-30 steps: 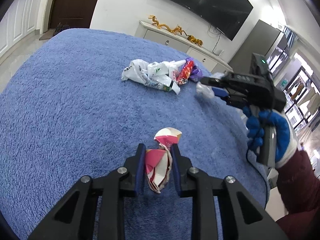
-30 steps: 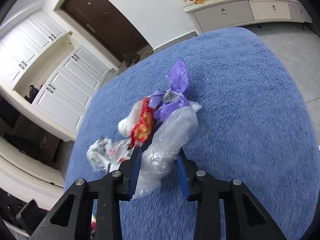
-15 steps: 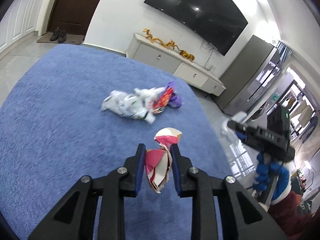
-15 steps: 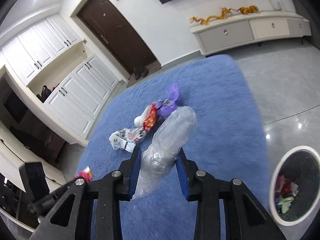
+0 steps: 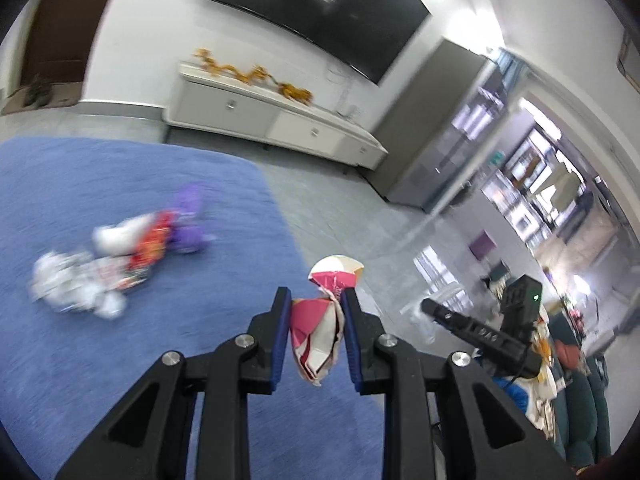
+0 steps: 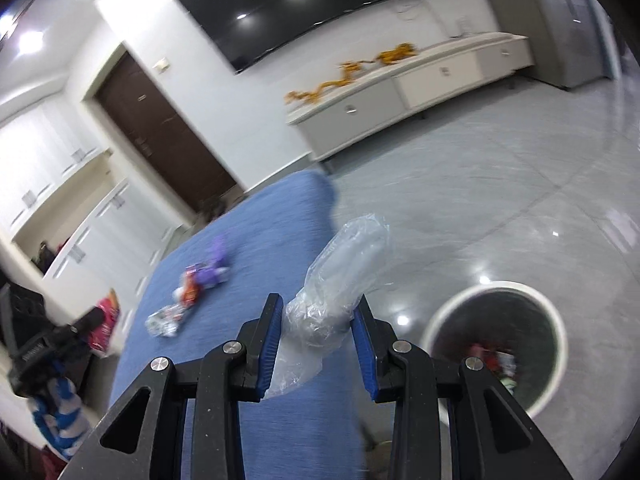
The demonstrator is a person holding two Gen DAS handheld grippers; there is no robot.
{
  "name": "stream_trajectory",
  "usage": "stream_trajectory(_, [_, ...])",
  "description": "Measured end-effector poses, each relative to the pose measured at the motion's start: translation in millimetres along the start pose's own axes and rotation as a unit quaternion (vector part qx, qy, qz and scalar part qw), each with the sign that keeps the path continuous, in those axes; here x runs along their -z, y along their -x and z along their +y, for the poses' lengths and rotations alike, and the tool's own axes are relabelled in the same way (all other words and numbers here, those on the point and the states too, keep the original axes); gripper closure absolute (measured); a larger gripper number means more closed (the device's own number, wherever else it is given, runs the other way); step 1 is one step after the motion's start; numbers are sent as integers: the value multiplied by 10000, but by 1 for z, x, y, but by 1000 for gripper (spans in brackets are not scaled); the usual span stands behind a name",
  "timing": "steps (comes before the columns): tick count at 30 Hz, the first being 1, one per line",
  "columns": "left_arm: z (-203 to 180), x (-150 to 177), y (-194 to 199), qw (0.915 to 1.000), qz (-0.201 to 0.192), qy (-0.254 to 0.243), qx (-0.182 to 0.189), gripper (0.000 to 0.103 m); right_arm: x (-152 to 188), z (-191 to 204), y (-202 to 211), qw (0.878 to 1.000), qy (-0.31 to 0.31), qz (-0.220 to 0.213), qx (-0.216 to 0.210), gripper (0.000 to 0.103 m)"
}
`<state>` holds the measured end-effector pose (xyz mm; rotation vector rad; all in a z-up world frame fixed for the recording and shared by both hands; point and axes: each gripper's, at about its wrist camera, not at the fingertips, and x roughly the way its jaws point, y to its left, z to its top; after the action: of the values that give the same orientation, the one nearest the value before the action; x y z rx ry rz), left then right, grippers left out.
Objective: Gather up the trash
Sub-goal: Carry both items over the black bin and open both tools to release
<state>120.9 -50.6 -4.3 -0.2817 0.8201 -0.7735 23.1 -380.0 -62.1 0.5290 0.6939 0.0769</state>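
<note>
My left gripper (image 5: 314,324) is shut on a crumpled pink and white paper wrapper (image 5: 320,320), held above the blue rug's right edge. My right gripper (image 6: 318,328) is shut on a clear crumpled plastic bag (image 6: 340,280), held above the rug edge, left of a round white-rimmed trash bin (image 6: 496,340) with trash inside. A pile of wrappers, white, red and purple, lies on the rug (image 5: 120,256); it also shows in the right wrist view (image 6: 192,292). The right gripper shows in the left wrist view (image 5: 480,332), the left one in the right wrist view (image 6: 60,340).
The blue rug (image 5: 80,360) borders a glossy grey tile floor (image 6: 520,200). A white low cabinet (image 5: 280,120) with gold dragon figures stands under a wall TV (image 5: 320,12). A dark door (image 6: 160,132) and white cupboards (image 6: 60,200) are on the far side.
Both grippers have lifted and swung right, away from the pile and toward the rug's edge, each still holding its item. The trash bin now looms larger in the right wrist view.
</note>
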Motion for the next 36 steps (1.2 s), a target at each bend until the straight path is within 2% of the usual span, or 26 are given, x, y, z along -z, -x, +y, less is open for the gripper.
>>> stream_trajectory(7, [-61, -11, -106, 9958, 781, -405, 241, 79, 6, -77, 5, 9960, -550, 16, 709, 70])
stream_trajectory(11, [-85, -7, -163, 9908, 1216, -537, 246, 79, 9, -115, -2, 9921, -855, 150, 906, 70])
stream_trajectory(20, [-98, 5, -262, 9823, 1824, -424, 77, 77, 20, -166, -18, 9845, -1252, 400, 1165, 67])
stream_trajectory(21, [-98, 8, -270, 9812, 1892, -379, 94, 72, 20, -169, -20, 9836, -1275, 423, 1205, 67])
stream_trajectory(23, [-100, 11, -282, 9789, 2014, -294, 162, 66, 21, -173, -21, 9823, -1321, 445, 1254, 65])
stream_trajectory(25, [-99, 13, -297, 9759, 2162, -142, 263, 47, 23, -177, -21, 9810, -1382, 457, 1286, 59])
stream_trajectory(27, [-98, 16, -308, 9738, 2246, -32, 358, 46, 23, -182, -22, 9797, -1449, 446, 1311, 51])
stream_trajectory(32, [-104, 20, -311, 9727, 2295, -78, 343, 46, 27, -186, -16, 9777, -1554, 410, 1354, 49])
stream_trajectory(36, [-107, 17, -285, 9776, 2074, -319, 178, 46, 27, -184, -8, 9774, -1571, 362, 1368, 49])
